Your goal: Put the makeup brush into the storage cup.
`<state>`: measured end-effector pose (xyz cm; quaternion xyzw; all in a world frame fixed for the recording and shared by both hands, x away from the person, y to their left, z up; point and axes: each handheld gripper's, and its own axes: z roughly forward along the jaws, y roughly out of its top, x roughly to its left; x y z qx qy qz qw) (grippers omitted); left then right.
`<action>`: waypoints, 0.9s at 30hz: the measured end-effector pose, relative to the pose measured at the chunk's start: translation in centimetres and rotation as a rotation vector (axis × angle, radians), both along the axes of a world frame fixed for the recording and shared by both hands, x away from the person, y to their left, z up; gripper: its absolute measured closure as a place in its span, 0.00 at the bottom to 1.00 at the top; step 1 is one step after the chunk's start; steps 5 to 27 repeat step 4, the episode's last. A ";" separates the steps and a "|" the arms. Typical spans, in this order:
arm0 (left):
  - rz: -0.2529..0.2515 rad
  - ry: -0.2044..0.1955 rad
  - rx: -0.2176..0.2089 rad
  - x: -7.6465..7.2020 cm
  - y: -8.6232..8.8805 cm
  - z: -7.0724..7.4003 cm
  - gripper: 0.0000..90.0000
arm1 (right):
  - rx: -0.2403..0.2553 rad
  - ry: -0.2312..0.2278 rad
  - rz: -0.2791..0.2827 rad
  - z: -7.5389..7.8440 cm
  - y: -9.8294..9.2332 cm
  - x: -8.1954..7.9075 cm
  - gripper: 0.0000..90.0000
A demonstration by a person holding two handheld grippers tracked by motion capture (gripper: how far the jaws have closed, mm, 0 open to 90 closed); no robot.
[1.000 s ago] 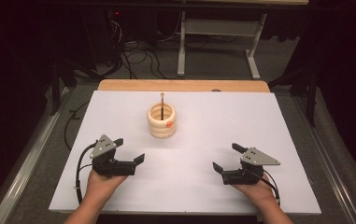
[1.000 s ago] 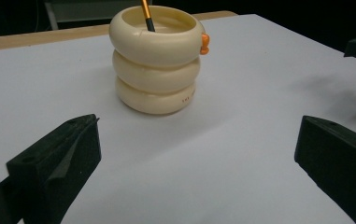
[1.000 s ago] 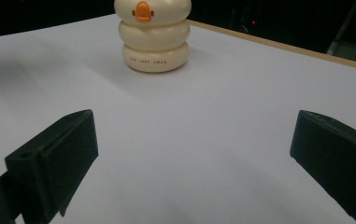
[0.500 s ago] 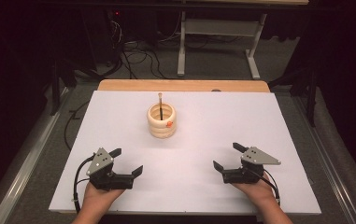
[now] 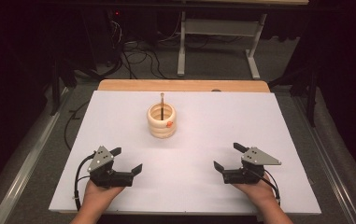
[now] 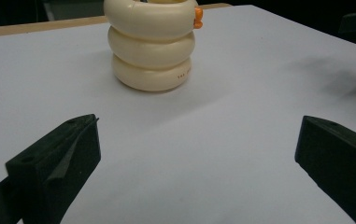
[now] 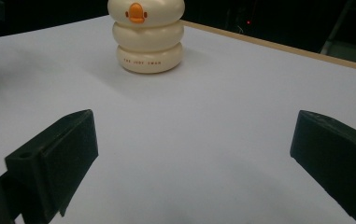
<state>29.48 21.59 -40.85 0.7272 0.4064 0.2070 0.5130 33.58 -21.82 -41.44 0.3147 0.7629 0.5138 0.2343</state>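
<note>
Ring stack [image 5: 161,120] stands upright on the white table [image 5: 283,121], left of the table's midline and toward the far half. It has three cream rings, one on another, around a thin peg [image 5: 162,99] whose tip rises above the top ring. An orange mark [image 7: 136,12] sits on the top ring, on the side facing the right gripper view.

Left gripper [image 5: 125,162] rests low at the near left of the table, held in a hand [image 5: 96,193]. Its jaws are spread wide with nothing between them. In the left gripper view the stack [image 6: 152,44] lies ahead and a little left of the gap's centre.

Right gripper [image 5: 226,158] rests at the near right, likewise held in a hand [image 5: 259,191], jaws wide apart and empty. In the right gripper view the stack lies ahead and left of centre.

Key relation: both grippers are well apart from the stack, which lies forward of both and between them, inward from each. The long axis of the stack is vertical, along the peg, so a ring must rise straight up to clear it. From the high view the left gripper looks somewhat nearer, since the stack sits on its side of the midline.

Judgement: the work is not yet begun. Whichever gripper goes first needs a forward, inward reach, then a grasp across the top ring's rim.
</note>
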 end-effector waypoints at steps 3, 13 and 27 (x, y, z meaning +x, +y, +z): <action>0.001 0.002 0.000 0.0 0.0 -0.1 0.01 | -0.001 -0.005 0.002 0.0 0.0 0.0 0.03; 0.000 0.003 0.003 0.0 0.1 -0.1 0.01 | 0.000 -0.006 0.003 0.0 0.0 0.1 0.03; 0.000 0.003 0.003 0.0 0.1 -0.1 0.01 | 0.000 -0.006 0.003 0.0 0.0 0.1 0.03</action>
